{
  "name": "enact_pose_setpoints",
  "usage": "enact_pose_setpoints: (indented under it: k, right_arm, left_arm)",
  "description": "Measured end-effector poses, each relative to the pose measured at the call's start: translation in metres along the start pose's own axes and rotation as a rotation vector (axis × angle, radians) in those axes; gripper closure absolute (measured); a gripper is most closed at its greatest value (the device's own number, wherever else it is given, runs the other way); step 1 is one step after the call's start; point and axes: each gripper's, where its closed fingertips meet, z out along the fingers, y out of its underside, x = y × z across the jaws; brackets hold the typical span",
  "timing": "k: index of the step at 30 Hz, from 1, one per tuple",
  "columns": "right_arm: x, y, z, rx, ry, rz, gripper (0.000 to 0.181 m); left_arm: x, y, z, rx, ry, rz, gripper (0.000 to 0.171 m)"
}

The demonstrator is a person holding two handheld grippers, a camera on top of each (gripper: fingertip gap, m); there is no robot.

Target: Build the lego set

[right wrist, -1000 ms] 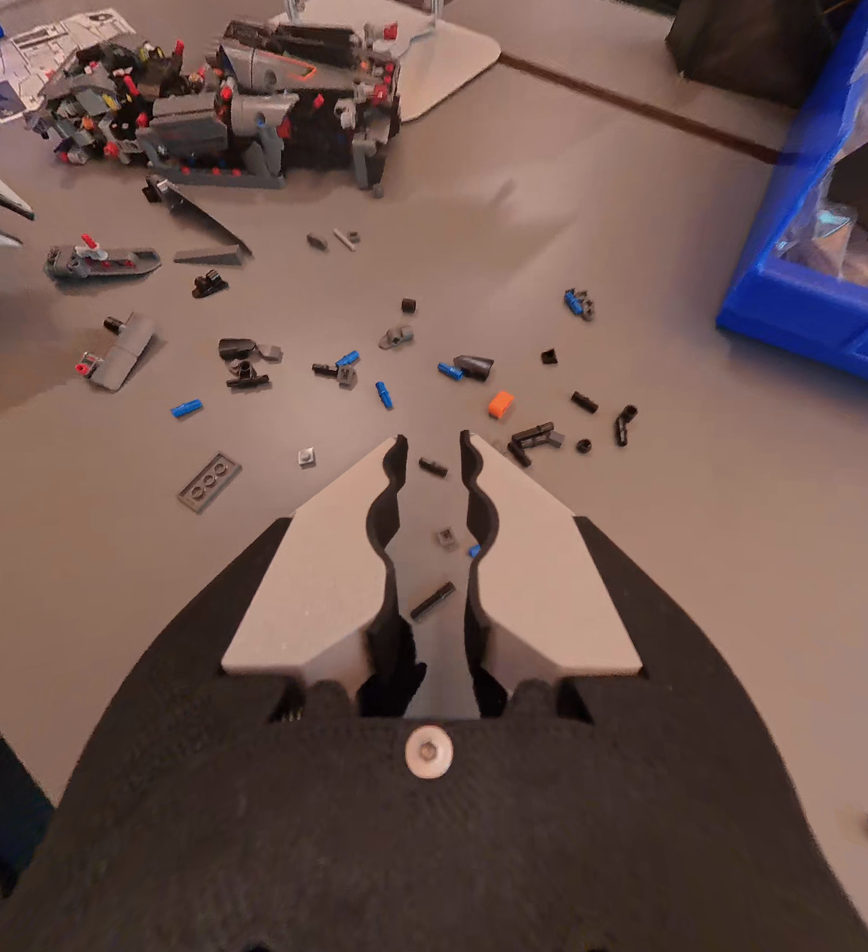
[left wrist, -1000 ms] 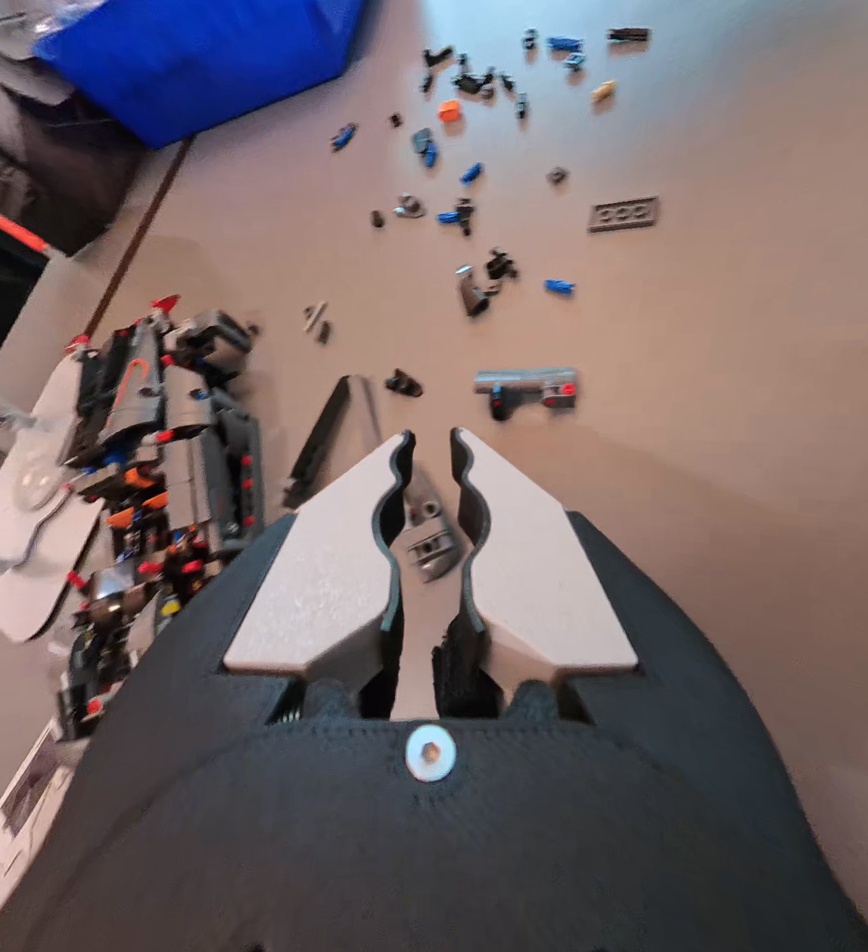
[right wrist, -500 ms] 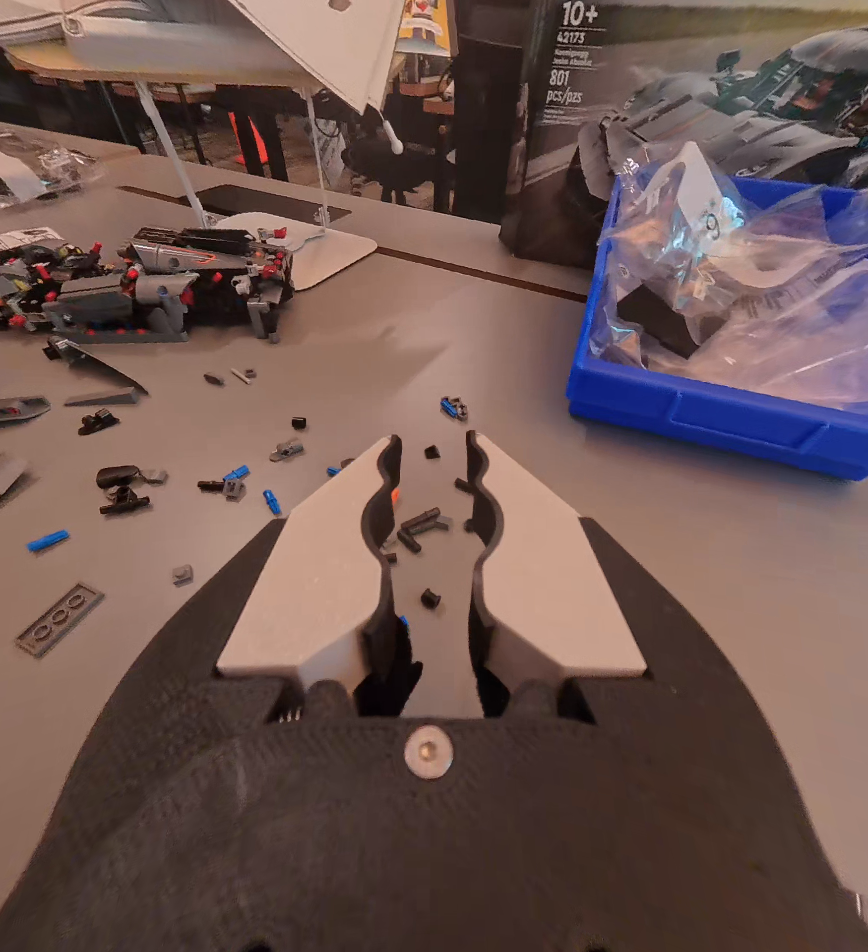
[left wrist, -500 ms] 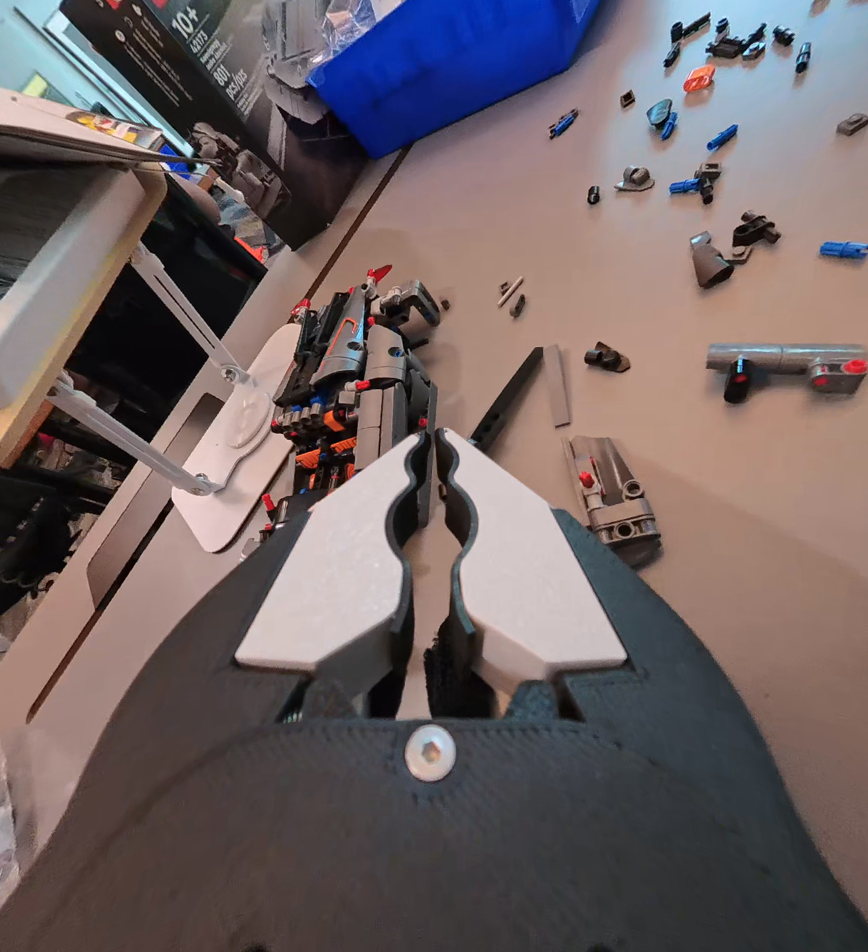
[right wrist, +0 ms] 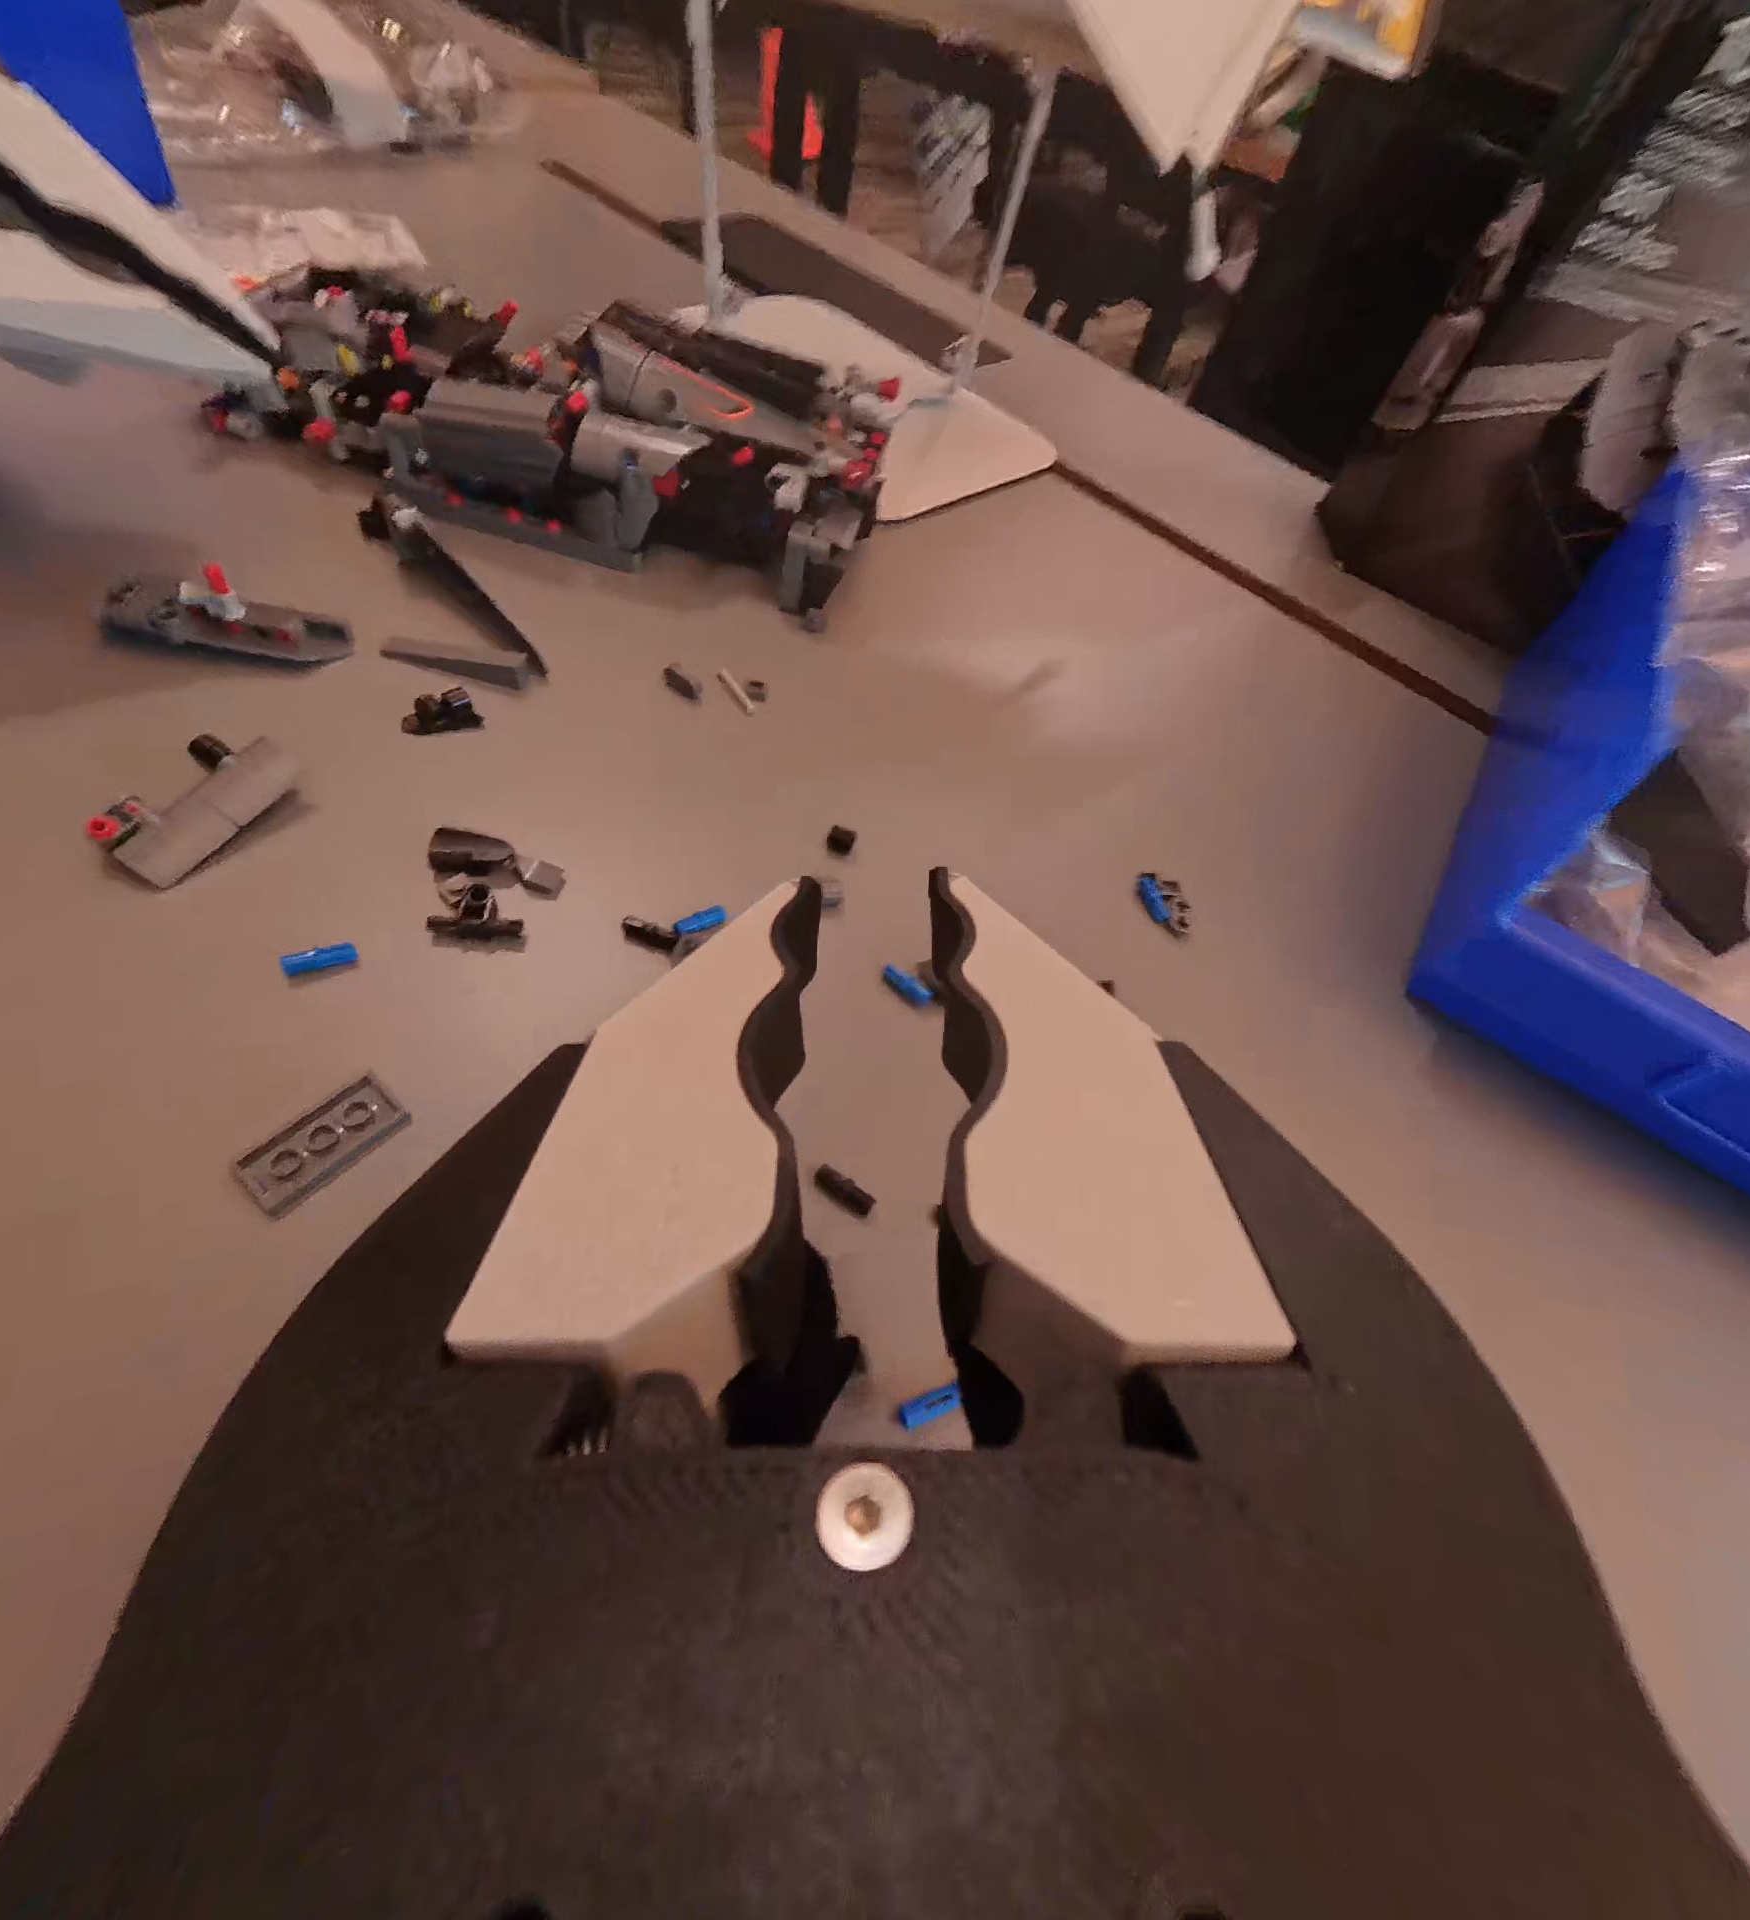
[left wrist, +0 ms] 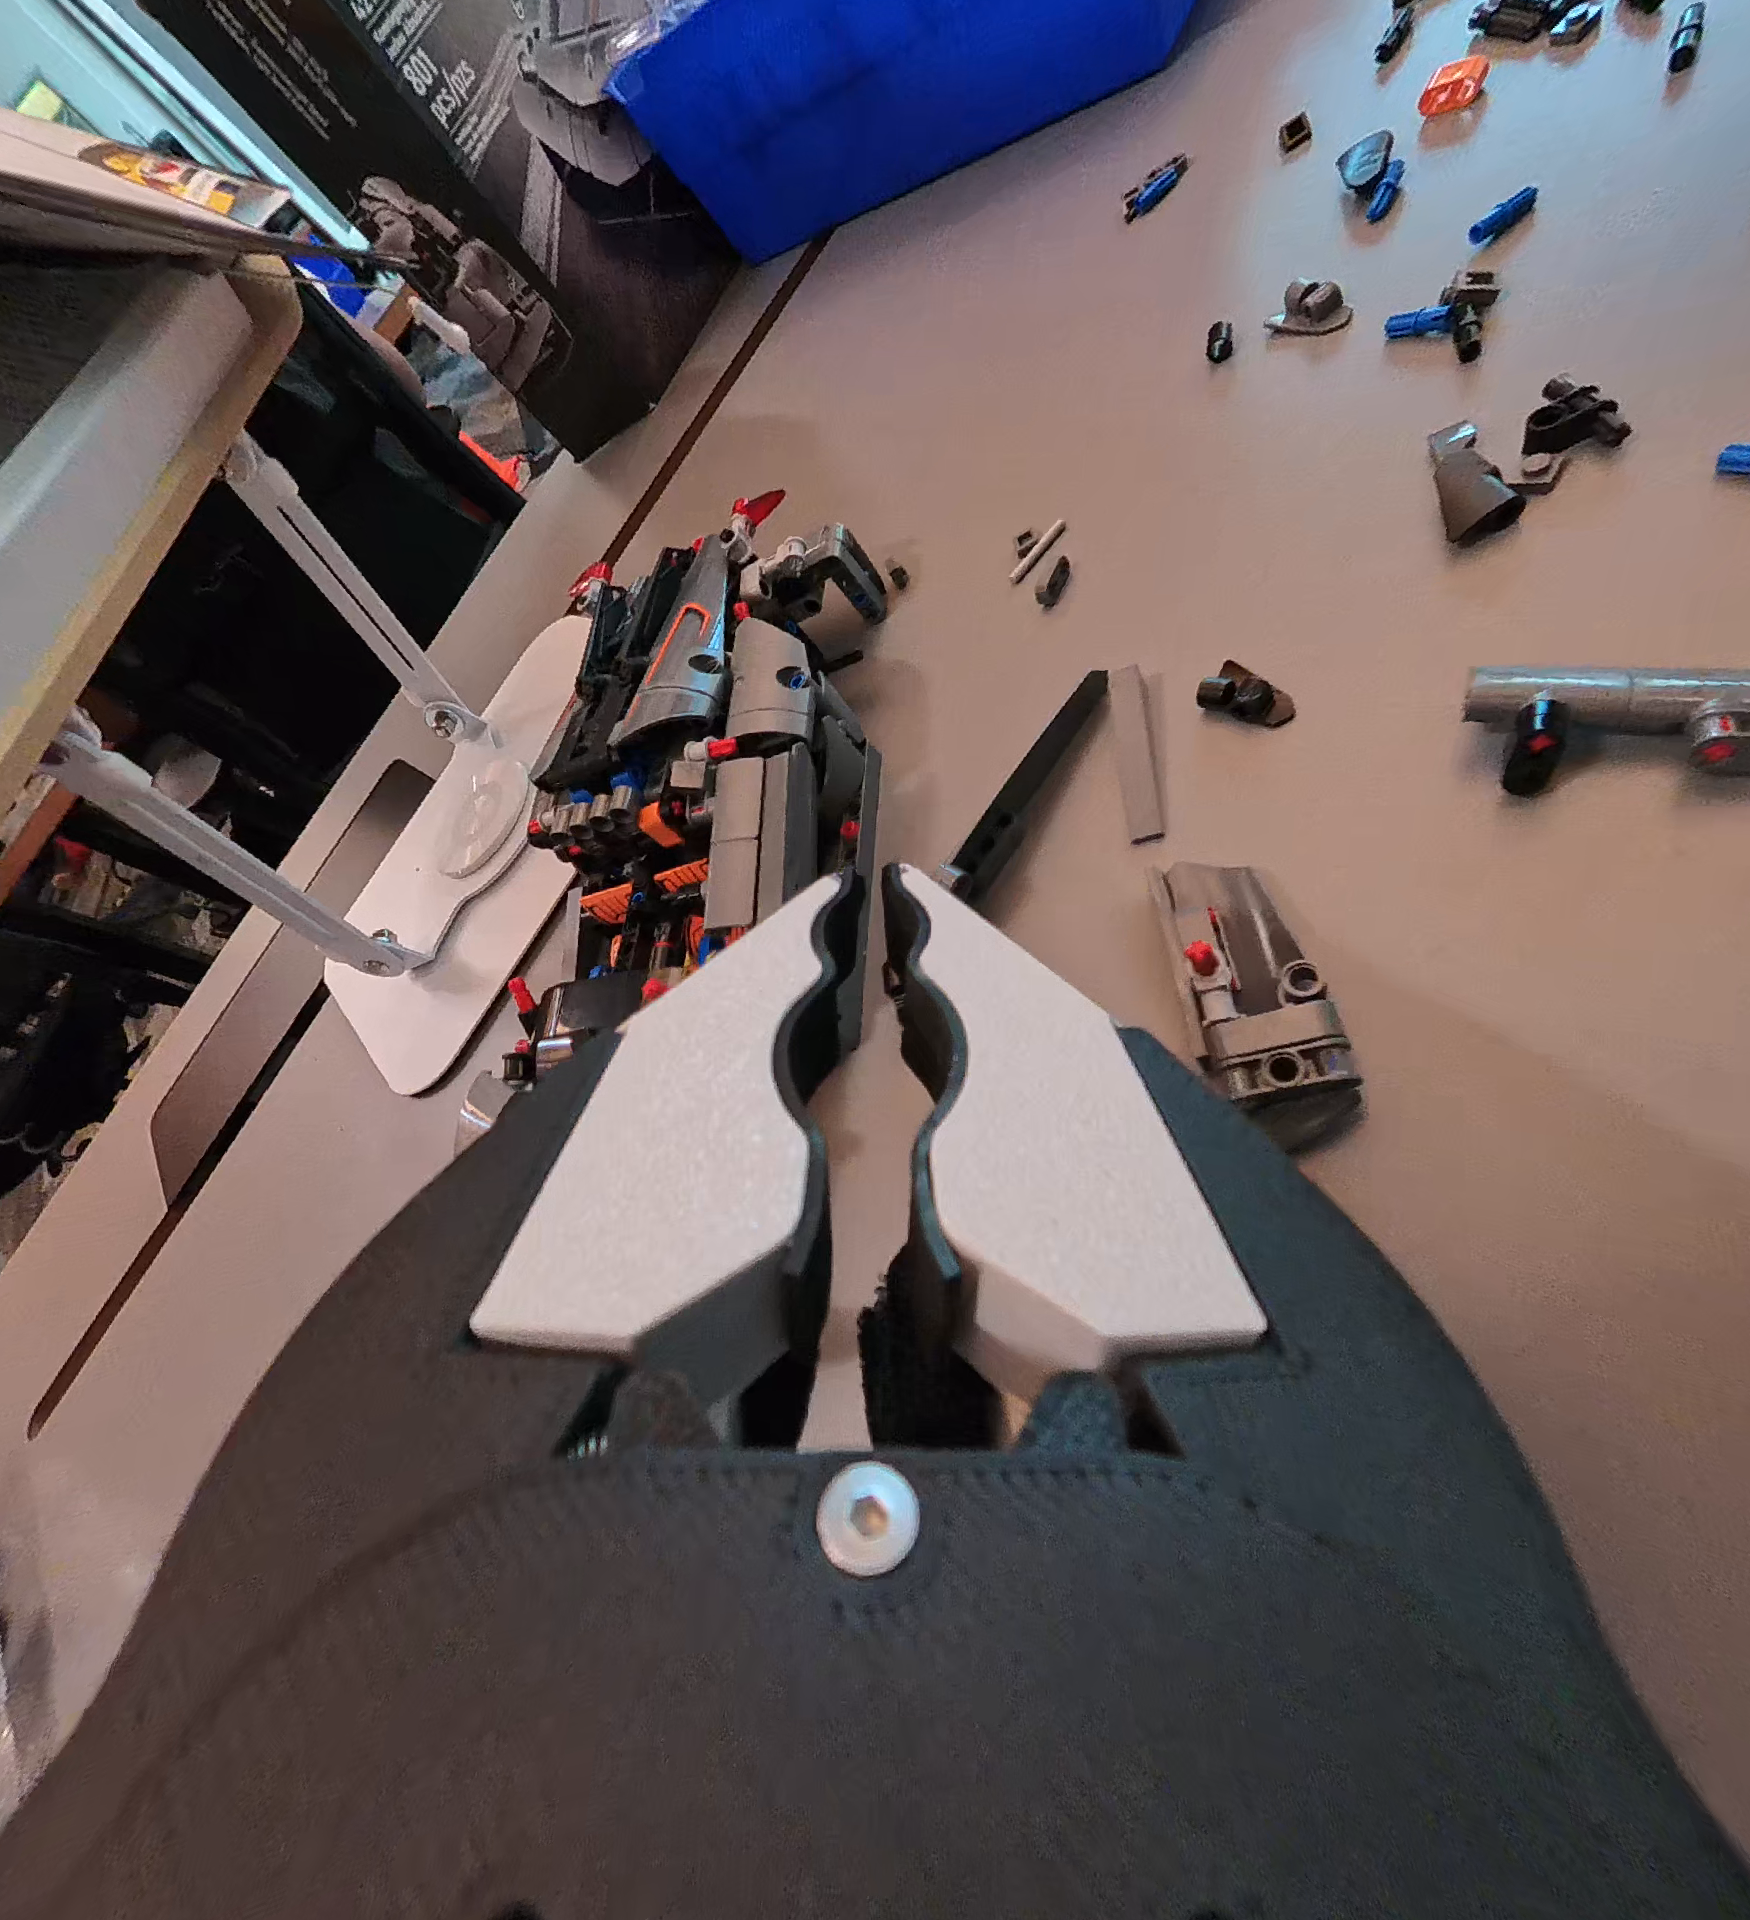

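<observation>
The partly built grey and black lego model (left wrist: 725, 748) lies on the table just ahead of my left gripper (left wrist: 871, 881). That gripper's jaws are almost together and hold nothing. The model also shows in the right wrist view (right wrist: 622, 447), with the left gripper (right wrist: 227, 322) at its left end. A grey sub-assembly with a red pin (left wrist: 1255, 997) lies to the right of my left fingers. My right gripper (right wrist: 873, 881) is open and empty above loose pieces. A blue pin (right wrist: 907, 982) and a black pin (right wrist: 843, 1190) lie between its fingers.
A long black panel (left wrist: 1027, 779) and a grey tube piece with red pins (left wrist: 1640, 717) lie nearby. A flat grey plate (right wrist: 320, 1143) sits front left. A blue bin of bags (right wrist: 1598, 997) stands at the right. A white stand base (right wrist: 954, 447) is behind the model. Across from one pair of fingers to the other is roughly 25 centimetres. The left gripper is farther from the flat grey plate (right wrist: 320, 1143), some 25 centimetres, than the right, some 12 centimetres.
My left gripper has swung left from the grey sub-assembly to the model, and its jaws have narrowed. My right gripper has turned left toward the model and stayed open.
</observation>
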Motion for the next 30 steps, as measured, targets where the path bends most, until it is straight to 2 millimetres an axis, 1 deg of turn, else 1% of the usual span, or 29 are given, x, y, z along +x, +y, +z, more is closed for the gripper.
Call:
enact_pose_setpoints:
  k: [3, 6, 8, 10, 12, 14, 16, 17, 20, 23, 24, 25, 27, 30]
  right_arm:
    - [0.021, -0.004, -0.018, 0.078, 0.052, 0.08, 0.161]
    - [0.045, 0.001, -0.035, 0.126, 0.119, 0.153, 0.16]
    - [0.058, 0.005, -0.043, 0.161, 0.15, 0.2, 0.16]
    - [0.061, 0.006, -0.045, 0.17, 0.144, 0.242, 0.16]
    - [0.048, -0.006, -0.04, 0.165, 0.098, 0.208, 0.167]
    - [0.027, -0.011, -0.019, 0.069, 0.028, 0.142, 0.171]
    - [0.004, -0.016, 0.008, -0.035, -0.062, 0.108, 0.169]
    - [-0.005, -0.02, 0.023, -0.076, -0.096, 0.095, 0.171]
    - [-0.023, -0.025, 0.068, -0.204, -0.174, 0.062, 0.17]
    - [-0.034, -0.028, 0.109, -0.284, -0.244, 0.065, 0.166]
    - [-0.035, -0.026, 0.121, -0.306, -0.258, 0.073, 0.166]
    - [-0.035, -0.021, 0.132, -0.343, -0.262, 0.08, 0.167]
    - [-0.038, -0.008, 0.148, -0.425, -0.29, 0.103, 0.166]
    - [-0.043, 0.0, 0.16, -0.471, -0.315, 0.105, 0.168]
  left_arm:
    - [-0.002, 0.001, 0.0, 0.005, 0.004, -0.02, 0.169]
    - [-0.003, 0.002, 0.001, 0.004, 0.004, -0.027, 0.168]
    - [-0.002, 0.002, 0.002, 0.001, 0.005, -0.026, 0.168]
    - [-0.001, 0.002, 0.003, -0.003, 0.003, -0.02, 0.168]
    - [0.0, 0.002, 0.003, -0.003, 0.004, -0.016, 0.169]
    - [0.0, 0.001, 0.004, -0.002, 0.006, -0.014, 0.169]
    - [0.001, 0.0, 0.005, -0.004, 0.008, -0.011, 0.169]
    - [0.001, 0.0, 0.005, -0.004, 0.006, -0.01, 0.168]
    - [0.0, 0.0, 0.003, -0.001, 0.004, -0.014, 0.168]
    - [-0.001, 0.0, 0.002, 0.007, 0.004, -0.024, 0.168]
    - [-0.001, -0.001, 0.001, 0.011, 0.005, -0.027, 0.168]
    - [-0.001, -0.002, 0.0, 0.015, 0.006, -0.029, 0.168]
    - [-0.002, -0.003, -0.001, 0.025, 0.01, -0.037, 0.168]
    - [-0.004, -0.004, -0.003, 0.039, 0.016, -0.058, 0.168]
